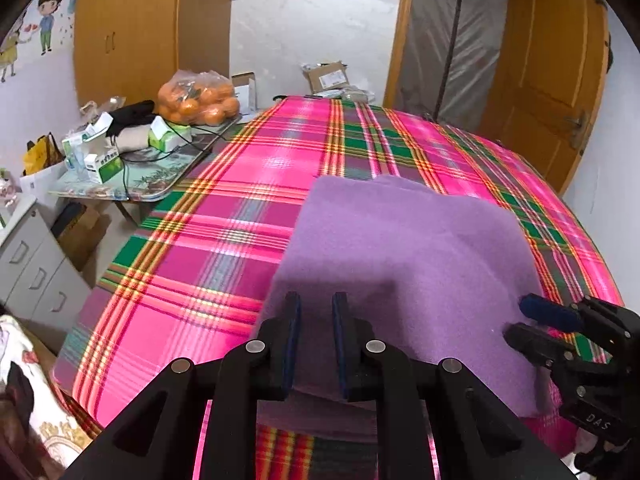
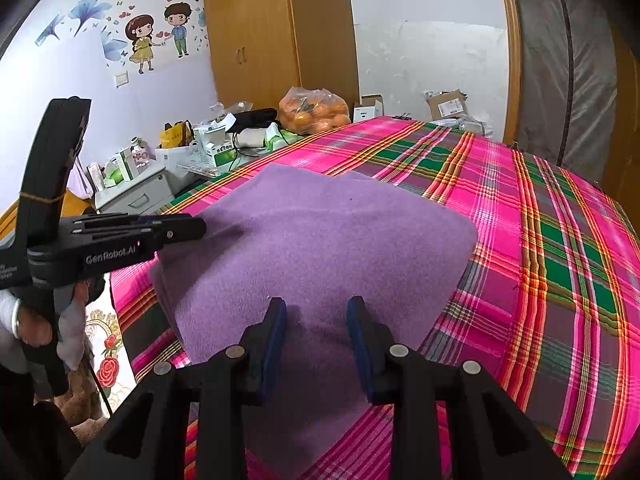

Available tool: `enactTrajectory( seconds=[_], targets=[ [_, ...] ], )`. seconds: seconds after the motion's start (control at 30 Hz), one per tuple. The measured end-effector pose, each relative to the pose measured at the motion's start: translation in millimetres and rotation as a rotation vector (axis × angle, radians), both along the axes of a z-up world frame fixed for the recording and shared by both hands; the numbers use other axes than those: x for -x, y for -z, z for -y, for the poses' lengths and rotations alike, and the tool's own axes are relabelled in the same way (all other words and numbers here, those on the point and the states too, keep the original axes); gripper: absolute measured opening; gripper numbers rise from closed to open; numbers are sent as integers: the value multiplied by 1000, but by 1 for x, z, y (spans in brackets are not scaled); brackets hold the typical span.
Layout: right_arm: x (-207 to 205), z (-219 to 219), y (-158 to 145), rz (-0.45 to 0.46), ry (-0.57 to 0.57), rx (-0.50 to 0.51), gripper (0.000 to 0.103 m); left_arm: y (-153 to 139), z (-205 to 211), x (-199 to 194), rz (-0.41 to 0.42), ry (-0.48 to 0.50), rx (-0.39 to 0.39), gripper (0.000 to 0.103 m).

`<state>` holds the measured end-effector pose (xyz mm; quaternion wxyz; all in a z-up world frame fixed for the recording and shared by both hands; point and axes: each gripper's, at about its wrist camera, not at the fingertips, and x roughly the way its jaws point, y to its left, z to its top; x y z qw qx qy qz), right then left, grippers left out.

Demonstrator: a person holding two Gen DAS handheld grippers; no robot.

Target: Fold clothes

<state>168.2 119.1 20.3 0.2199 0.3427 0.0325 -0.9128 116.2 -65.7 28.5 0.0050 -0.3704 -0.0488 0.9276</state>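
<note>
A purple felt-like cloth (image 1: 400, 248) (image 2: 320, 232) lies folded and flat on the pink and green plaid bedspread (image 1: 240, 208) (image 2: 540, 240). My left gripper (image 1: 317, 304) stands over the cloth's near left part, jaws a narrow gap apart. The cloth shows flat between them and is not pinched. From the right wrist view, the left gripper (image 2: 196, 227) reaches the cloth's left corner. My right gripper (image 2: 316, 306) is open over the near right part of the cloth, with flat cloth under its fingers. It also shows at the cloth's right edge (image 1: 520, 320).
Left of the bed stands a low table with a bag of oranges (image 1: 196, 100) (image 2: 314, 114), small boxes and cables. A white drawer cabinet (image 1: 36, 268) is nearer. A wooden wardrobe (image 2: 276, 28) and door (image 1: 552, 60) line the far wall. A hand (image 2: 32, 320) holds the left gripper.
</note>
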Motion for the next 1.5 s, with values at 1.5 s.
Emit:
enactTrajectory(
  seconds=[1.5],
  targets=[
    [47, -69, 0, 111, 228, 244, 37, -14, 26, 78, 39, 114, -81, 30]
  ],
)
